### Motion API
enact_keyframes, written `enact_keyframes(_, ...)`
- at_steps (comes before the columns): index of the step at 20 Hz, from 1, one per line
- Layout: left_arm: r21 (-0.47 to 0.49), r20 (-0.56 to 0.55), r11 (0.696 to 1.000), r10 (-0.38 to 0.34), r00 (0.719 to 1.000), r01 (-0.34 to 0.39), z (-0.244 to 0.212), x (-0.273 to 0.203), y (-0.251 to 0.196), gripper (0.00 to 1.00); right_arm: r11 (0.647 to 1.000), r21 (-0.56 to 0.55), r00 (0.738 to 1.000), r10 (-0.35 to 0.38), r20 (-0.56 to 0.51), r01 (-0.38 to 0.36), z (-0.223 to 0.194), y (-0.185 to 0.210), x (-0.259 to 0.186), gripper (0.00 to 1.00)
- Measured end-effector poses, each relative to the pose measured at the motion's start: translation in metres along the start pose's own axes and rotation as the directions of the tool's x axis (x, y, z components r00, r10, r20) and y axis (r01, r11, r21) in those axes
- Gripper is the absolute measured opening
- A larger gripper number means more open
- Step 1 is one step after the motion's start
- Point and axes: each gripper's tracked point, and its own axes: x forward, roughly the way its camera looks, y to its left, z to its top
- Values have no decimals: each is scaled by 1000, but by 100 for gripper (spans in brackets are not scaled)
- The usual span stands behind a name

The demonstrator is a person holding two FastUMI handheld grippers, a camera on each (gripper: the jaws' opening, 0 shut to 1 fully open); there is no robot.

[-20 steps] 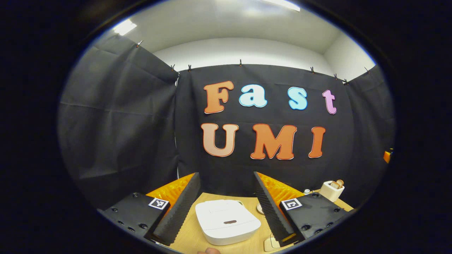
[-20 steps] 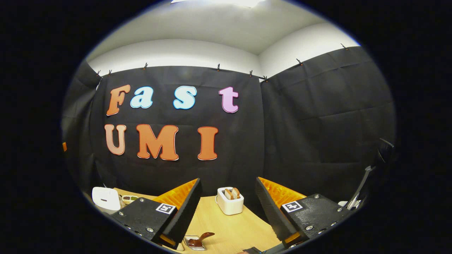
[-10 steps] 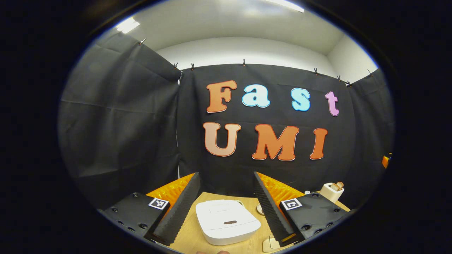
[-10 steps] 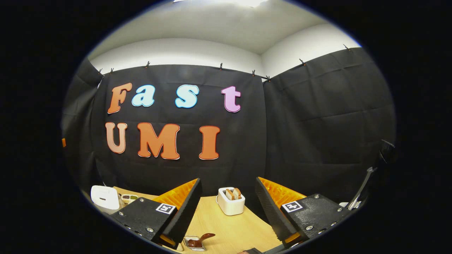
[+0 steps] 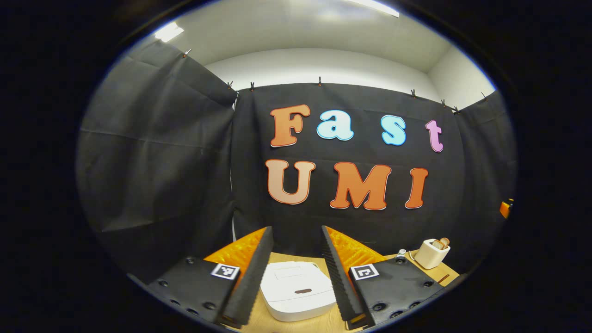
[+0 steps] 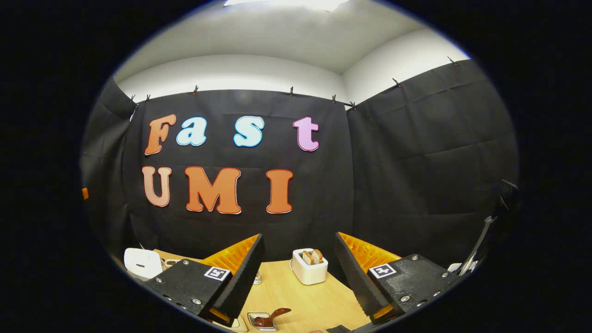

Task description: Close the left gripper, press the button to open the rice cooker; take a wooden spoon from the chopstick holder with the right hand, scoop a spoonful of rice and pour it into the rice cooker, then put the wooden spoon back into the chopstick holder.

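Left gripper (image 5: 296, 273) fingers have narrowed, still apart above rice cooker (image 5: 297, 290); right gripper (image 6: 298, 277) gapes wide

Toaster (image 6: 310, 273): white, two bread slices upright in its slots, on the table ahead, between the claw's fingers.
Small dish (image 6: 262, 321): clear, dark sauce inside, near the claw's left finger.
Table (image 6: 319, 300): light wood.

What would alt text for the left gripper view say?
The left gripper, jaws partly open with nothing held, points at a closed white rice cooker on a wooden table. A white holder with wooden handles sticking out stands far right, before the black cloth wall.
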Motion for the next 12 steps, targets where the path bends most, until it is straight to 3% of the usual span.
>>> enact_keyframes(2, 18, 4, 999, 35, 999, -35, 1, -1, 9, 65, 1000, -10, 1000, 9, -1, -9, 0, 5, -1, 94)
enact_keyframes(4, 39, 10, 996, 75, 997, -75, 3, -1, 20, 18, 1000, -17, 1000, 18, 4, -18, 3, 9, -2, 94)
enact_keyframes(6, 37, 15, 998, 51, 999, -52, 4, -2, 14, 27, 1000, -24, 1000, 20, 4, -20, 3, 10, 0, 94)
enact_keyframes(7, 41, 13, 998, 40, 999, -41, 4, -2, 12, 27, 999, -25, 1000, 20, 3, -20, 2, 10, -1, 94)
enact_keyframes(8, 65, 12, 996, 58, 998, -58, 3, 1, 19, 20, 999, -24, 1000, 22, 0, -22, 2, 12, 1, 94)
enact_keyframes(9, 77, -7, 996, 45, 999, -45, -2, 5, 19, 20, 999, -19, 1000, 29, 2, -29, 3, 15, 0, 94)
enact_keyframes(10, 87, -10, 995, 55, 998, -54, -5, 5, 18, 11, 999, -14, 999, 35, 6, -34, 6, 16, 0, 94)
enact_keyframes(12, 73, -20, 997, 26, 999, -25, -6, 2, 11, 6, 999, -15, 999, 39, 16, -39, 9, 19, -1, 94)
